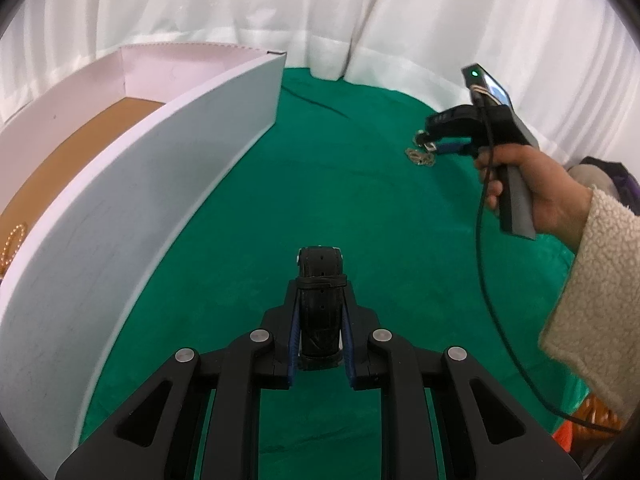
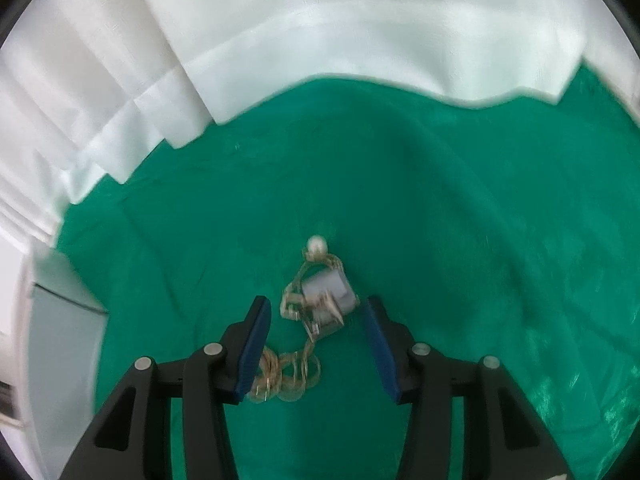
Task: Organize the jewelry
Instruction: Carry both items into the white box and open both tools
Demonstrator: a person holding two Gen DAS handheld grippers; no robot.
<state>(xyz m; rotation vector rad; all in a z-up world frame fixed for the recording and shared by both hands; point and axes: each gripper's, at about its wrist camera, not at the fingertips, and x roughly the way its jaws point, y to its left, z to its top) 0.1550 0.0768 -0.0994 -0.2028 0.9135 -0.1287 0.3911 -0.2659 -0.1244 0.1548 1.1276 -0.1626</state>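
Observation:
My left gripper [image 1: 320, 300] is shut on a black watch strap [image 1: 321, 308], held above the green cloth [image 1: 360, 208] beside the white box [image 1: 160, 184]. My right gripper [image 2: 316, 312] is open, its blue pads on either side of a gold chain necklace [image 2: 296, 376] with a pearl [image 2: 317, 246] and a small grey tag [image 2: 326, 288] lying on the cloth. In the left wrist view the right gripper [image 1: 430, 140] hangs over the gold chain [image 1: 420, 158] at the far right of the cloth.
The white box has a brown floor and holds a string of gold beads [image 1: 12, 240] at its left. White curtains [image 1: 440, 12] hang behind the table. A black cable [image 1: 486, 280] runs from the right gripper's handle. The box's corner [image 2: 64, 304] shows at left in the right wrist view.

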